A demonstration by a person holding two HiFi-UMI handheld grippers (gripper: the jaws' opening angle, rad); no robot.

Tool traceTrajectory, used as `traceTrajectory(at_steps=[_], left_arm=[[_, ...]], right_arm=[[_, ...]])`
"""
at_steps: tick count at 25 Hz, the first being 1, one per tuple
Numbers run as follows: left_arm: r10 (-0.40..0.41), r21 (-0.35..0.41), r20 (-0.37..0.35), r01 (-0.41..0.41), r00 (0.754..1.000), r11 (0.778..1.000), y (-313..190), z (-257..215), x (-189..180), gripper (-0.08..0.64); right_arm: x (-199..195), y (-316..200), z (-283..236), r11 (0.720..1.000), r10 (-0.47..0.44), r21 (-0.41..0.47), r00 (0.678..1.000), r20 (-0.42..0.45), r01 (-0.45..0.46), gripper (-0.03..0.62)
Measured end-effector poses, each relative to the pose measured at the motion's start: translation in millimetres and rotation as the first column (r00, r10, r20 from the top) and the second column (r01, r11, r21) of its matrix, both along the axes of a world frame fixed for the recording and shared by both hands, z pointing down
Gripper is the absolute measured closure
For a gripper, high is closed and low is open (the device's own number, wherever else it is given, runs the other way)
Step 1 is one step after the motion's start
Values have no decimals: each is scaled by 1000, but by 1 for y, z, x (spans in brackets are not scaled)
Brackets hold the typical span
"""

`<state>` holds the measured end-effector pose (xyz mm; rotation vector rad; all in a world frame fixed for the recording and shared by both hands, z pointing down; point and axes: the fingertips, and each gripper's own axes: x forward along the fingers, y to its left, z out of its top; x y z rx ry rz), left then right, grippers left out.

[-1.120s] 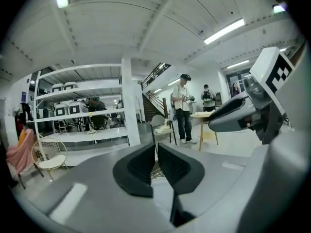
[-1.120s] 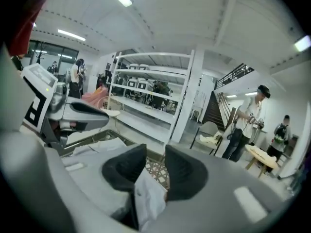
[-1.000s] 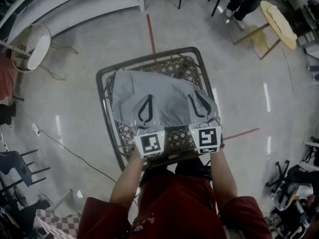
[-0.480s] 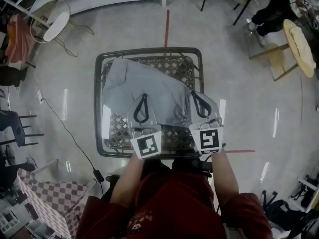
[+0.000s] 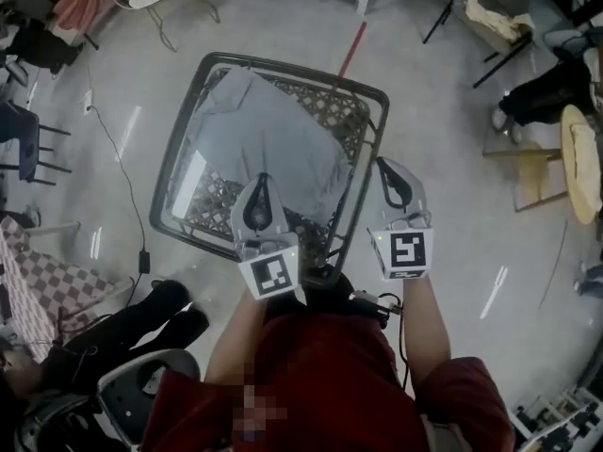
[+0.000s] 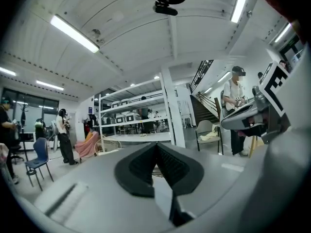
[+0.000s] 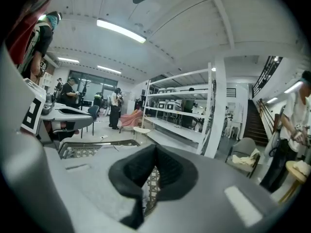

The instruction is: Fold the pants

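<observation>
Left gripper (image 5: 261, 181): jaws pressed together, tip over the near edge of the pants; cannot tell whether any fabric is caught.
Right gripper (image 5: 385, 164): jaws pressed together, empty; just outside the table's right rim, above the floor.
Pants (image 5: 273, 135): grey, lying rumpled on the tabletop, reaching the far-left corner.
Table (image 5: 283, 69): metal frame with a woven lattice top, lattice bare at the near left.

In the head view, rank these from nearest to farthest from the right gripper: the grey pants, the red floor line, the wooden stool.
From the right gripper:
1. grey pants, just to its left.
2. red floor line, ahead on the floor.
3. wooden stool, far right.
</observation>
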<state>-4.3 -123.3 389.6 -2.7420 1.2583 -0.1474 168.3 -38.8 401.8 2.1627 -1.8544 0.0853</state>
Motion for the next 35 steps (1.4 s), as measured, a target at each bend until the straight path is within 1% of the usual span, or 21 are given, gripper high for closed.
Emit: traceTrajectory(at_steps=[4,7,9,13,17,19,22,26,30,35], left_arm=[[-70,40,1,69,998,997,13,-4,-21,554],[-114,102,66,107,991,989,20,-8,-36,554],[-150,134,82,138,985,981,27,-11,-48,554],[-237,113,43,230,971,967,49,-8,-65,554],[-318,103,-24,318,948,942,85,-16,-79,554],[-351,86,-56,355,935,931,108,-17,-83,554],[-383,79,-73,388,921,918,139,-20,-85,554],[-415,47,-119,423,902,905,174,-23,-85,554],[-422,52,-112,429,900,902,197,-28,-73,554],[-436,64,-86,442,896,895,202,-32,-51,554]], right_arm=[[-20,-6,5,995,-96,-13,995,10,96,591],[-40,-14,6,984,-178,-12,984,7,178,591],[-55,-16,7,974,-228,-9,974,7,228,591],[-79,-10,7,950,-312,15,950,5,312,591],[-97,13,0,927,-376,21,927,-5,376,591],[-96,31,-1,918,-395,19,918,-14,395,591],[-95,56,-6,908,-418,21,908,-28,419,591],[-89,90,-15,897,-440,15,896,-54,441,591],[-68,110,-22,900,-435,1,898,-72,436,591],[-46,110,-27,885,-464,5,883,-72,465,591]])
